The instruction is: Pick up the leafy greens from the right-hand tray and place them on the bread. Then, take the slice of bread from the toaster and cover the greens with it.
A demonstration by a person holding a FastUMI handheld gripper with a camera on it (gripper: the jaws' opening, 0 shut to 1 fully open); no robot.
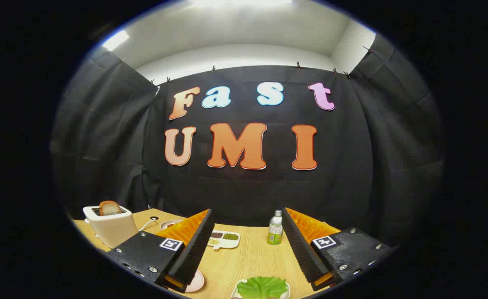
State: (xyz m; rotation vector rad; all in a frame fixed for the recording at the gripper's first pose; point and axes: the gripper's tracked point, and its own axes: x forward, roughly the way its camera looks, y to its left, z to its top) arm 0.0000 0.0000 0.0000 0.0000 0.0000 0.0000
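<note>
With the gripper (246, 249) spread wide and empty above the wooden table (244, 257), the first step is pending: the leafy greens (262, 287) lie on their white tray (286, 290) between and below the fingers, so the next move likely requires lowering and closing on them.

My gripper (248, 245) hangs with its fingers spread wide above the light wooden table (244, 261). Between them, nearest me, lie the ruffled leafy greens (262, 286) on a white tray (286, 289). Further left stands the cream toaster (111, 226) holding a browned bread slice (109, 207).
</note>
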